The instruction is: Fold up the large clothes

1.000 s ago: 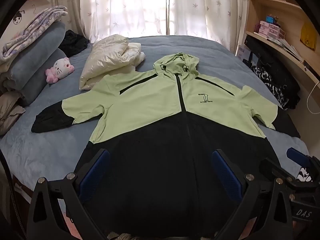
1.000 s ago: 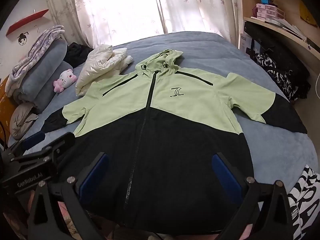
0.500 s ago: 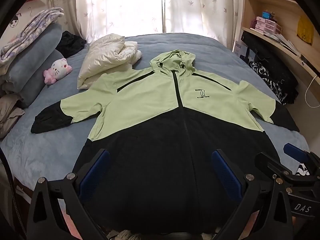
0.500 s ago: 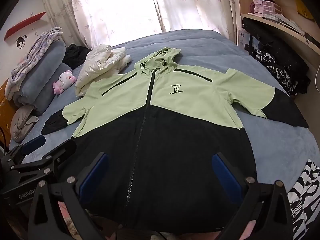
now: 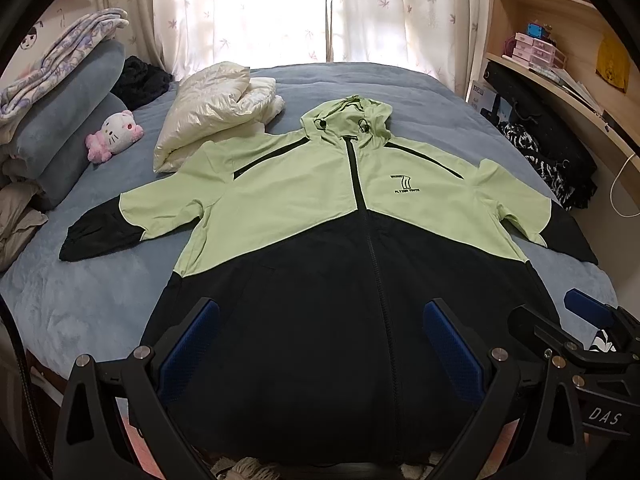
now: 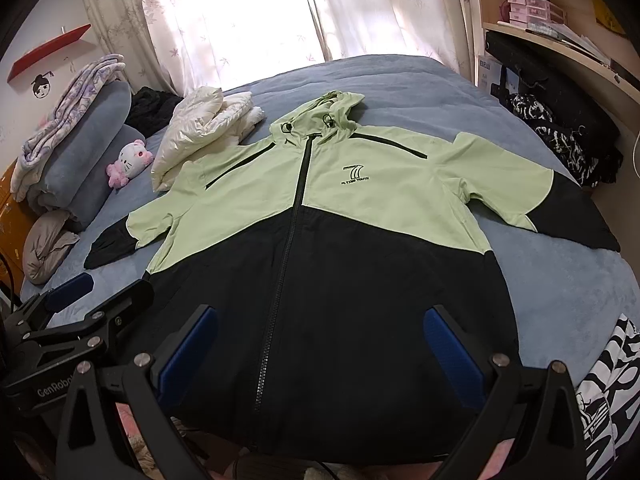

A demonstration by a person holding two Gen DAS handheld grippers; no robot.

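Note:
A large hooded jacket (image 5: 320, 216), light green on top and black below, lies flat and face up on the blue bed (image 5: 100, 300), zipped, sleeves spread to both sides. It also shows in the right wrist view (image 6: 360, 208). My left gripper (image 5: 320, 344) is open and empty, hovering over the black hem. My right gripper (image 6: 320, 348) is open and empty, also above the hem. Each gripper shows in the other's view: the right one (image 5: 580, 328) at the jacket's right hem corner, the left one (image 6: 80, 312) at the left hem corner.
A folded white puffy jacket (image 5: 216, 116) lies beyond the left shoulder. A pink and white plush toy (image 5: 114, 134) and stacked bedding (image 5: 60, 92) sit at the left. A black-and-white patterned cloth (image 6: 608, 392) hangs at the bed's right corner. Shelves (image 5: 560, 72) stand to the right.
Both cameras have drifted slightly back and up, so the jacket sits a bit lower and fuller in view. The jacket has not moved. Both grippers stay open.

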